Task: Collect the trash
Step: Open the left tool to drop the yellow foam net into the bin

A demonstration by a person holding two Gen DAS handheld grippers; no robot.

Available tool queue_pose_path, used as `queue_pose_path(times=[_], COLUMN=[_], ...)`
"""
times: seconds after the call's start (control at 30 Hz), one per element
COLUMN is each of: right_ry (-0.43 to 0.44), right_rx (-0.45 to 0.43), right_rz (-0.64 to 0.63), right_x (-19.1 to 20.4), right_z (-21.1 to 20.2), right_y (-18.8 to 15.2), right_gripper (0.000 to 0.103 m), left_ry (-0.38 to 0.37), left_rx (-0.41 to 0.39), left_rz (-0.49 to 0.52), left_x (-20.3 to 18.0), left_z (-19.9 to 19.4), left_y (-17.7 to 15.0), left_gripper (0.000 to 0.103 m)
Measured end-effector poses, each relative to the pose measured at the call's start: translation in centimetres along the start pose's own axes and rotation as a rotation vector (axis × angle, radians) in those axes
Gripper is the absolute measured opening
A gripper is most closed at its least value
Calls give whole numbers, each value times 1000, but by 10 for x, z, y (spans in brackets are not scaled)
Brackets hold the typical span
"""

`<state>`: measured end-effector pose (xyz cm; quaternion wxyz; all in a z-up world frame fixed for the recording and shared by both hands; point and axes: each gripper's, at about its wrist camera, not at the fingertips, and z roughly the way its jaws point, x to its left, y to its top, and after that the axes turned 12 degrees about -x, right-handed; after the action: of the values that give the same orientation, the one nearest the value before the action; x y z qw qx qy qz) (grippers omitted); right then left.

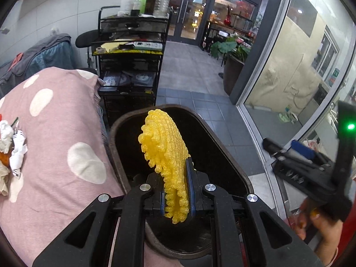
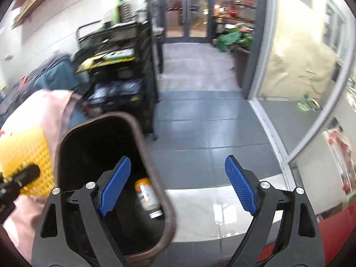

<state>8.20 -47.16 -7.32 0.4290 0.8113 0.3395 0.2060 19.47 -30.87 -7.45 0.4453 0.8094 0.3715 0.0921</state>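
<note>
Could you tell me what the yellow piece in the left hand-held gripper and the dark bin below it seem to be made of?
The yellow piece looks like soft foam netting: open mesh, frilly edges, matte. The bin seems hard plastic with a glossy black inside and a brown rim, though metal can't be ruled out.

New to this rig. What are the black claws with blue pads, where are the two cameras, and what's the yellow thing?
No robot arm here: a person carries a two-finger gripper in each hand, and a fisheye camera on each looks forward along its fingers. In the left wrist view, the left gripper is shut on a yellow foam net, held over the dark trash bin. Crumpled paper scraps lie on the pink spotted cloth. In the right wrist view, the right gripper is open with nothing between its pads; a can lies inside the bin.
</note>
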Motion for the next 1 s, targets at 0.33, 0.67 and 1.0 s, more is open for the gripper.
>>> queue_pose_path(times=[0.33, 0.67, 1.0], right_ry=[5, 42, 70], right_rx=[-22, -29, -78], right_rz=[74, 91, 95], right_x=[-39, -35, -25], right_z=[-9, -20, -32], right_y=[7, 8, 13], right_gripper=[86, 86, 88], left_ry=[22, 94, 99], left_rx=[91, 124, -15], left_rz=[77, 136, 194], left_x=[-18, -25, -35], left_z=[43, 57, 14], left_y=[-12, -20, -12], left_gripper=[14, 68, 87])
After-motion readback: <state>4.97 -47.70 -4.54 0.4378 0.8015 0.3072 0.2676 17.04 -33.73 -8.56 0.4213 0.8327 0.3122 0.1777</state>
